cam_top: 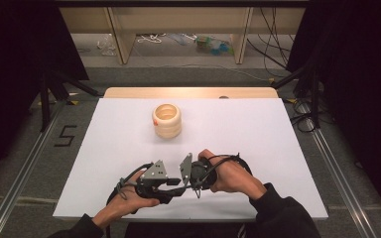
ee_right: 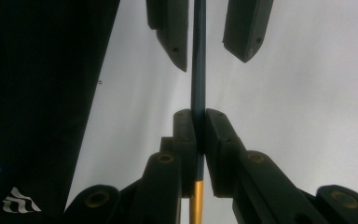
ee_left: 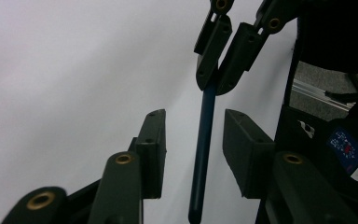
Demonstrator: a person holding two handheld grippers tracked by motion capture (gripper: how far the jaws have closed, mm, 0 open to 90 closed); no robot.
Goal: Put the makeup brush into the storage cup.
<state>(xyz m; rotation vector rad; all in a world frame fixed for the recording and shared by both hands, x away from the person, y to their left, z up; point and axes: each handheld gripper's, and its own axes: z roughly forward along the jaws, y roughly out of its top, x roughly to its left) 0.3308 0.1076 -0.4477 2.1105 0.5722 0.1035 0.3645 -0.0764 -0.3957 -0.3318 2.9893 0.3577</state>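
Observation:
A thin dark blue pencil (ee_right: 198, 56) with a gold end (ee_right: 196, 203) is clamped between the jaws of my right gripper (ee_right: 198, 114), which is shut on it. In the left gripper view the pencil (ee_left: 203, 149) runs between the jaws of my left gripper (ee_left: 196, 114). There is a gap on each side, so the pads do not press on it. From above, the left gripper (cam_top: 178, 187) and the right gripper (cam_top: 191, 184) meet tip to tip near the table's front edge, each held in a hand.
A cream ribbed ring-shaped holder (cam_top: 167, 120) with an orange mark stands upright at the middle back of the white table sheet (cam_top: 258, 134). Dark curtains flank the table, and a wooden shelf and cables lie beyond its far edge.

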